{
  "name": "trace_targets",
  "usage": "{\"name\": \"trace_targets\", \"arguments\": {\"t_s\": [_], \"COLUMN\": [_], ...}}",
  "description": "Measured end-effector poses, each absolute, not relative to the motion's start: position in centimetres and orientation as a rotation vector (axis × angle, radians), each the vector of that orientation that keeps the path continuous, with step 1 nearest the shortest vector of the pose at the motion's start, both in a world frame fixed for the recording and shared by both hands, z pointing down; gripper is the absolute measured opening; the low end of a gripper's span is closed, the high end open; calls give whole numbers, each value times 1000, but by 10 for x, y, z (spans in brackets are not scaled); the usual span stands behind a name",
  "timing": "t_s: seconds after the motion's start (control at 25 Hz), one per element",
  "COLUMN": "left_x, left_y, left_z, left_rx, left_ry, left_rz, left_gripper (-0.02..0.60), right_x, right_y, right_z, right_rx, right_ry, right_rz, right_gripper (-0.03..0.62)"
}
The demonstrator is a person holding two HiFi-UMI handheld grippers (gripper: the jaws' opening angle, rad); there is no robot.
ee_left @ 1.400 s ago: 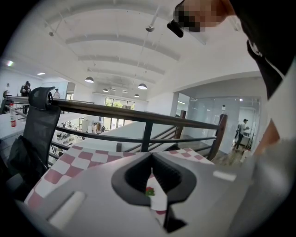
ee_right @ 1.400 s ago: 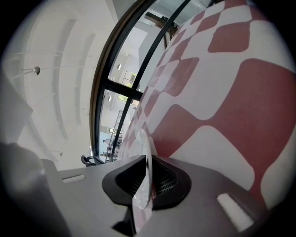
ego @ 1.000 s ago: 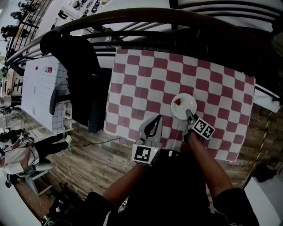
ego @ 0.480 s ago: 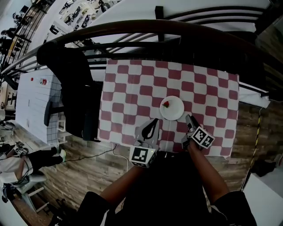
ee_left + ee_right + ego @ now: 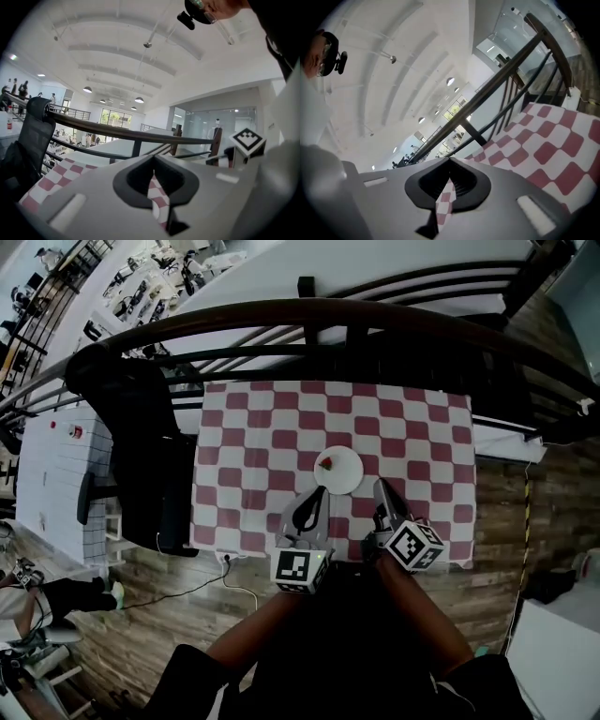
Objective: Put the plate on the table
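Now left tool (image 5: 319, 492) and right tool (image 5: 380, 487) hover roughly level near the plate (image 5: 338, 471), both closed empty, the right just closed.

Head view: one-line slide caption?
Plate on the checkered table; left gripper and right gripper near it, both shut and empty, the right's jaws just closed.

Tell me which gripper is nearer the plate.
Left. The left gripper hangs by the near edge of the plate; the right gripper, jaws just closed empty, is farther off to its right.
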State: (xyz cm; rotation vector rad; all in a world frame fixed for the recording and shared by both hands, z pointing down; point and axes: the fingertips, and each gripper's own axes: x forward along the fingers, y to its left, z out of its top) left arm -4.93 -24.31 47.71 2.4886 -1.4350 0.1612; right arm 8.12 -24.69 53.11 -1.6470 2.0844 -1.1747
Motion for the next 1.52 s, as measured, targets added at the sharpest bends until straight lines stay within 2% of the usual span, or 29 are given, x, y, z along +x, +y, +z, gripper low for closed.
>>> {"name": "trace_targets", "arguments": {"t_s": [0.28,0.56,0.76,1.52], "left_x": [-32,-39,-34,33], "left_y": [-218,-196,-162,-20], "left_z": [444,410,413,391], "left_rx": [2583,2646,2654,2556], "left_ry": [-1435,-1495,-1509,-1755], "left_rz": [89,53,54,47], "left_gripper": [9,9,9,9], "right_x": [54,32,25,80], "right_y": [-215,-176,-147,-12], "right_z": [454,420,418,401], "right_rx": [-1673,-1755,-1738,-1543], "right_ry": [2369,2517,2529,2714], "right_rz": [-791,-478,-488,-412], "right_gripper": [-2,-3,-3,-3]}}
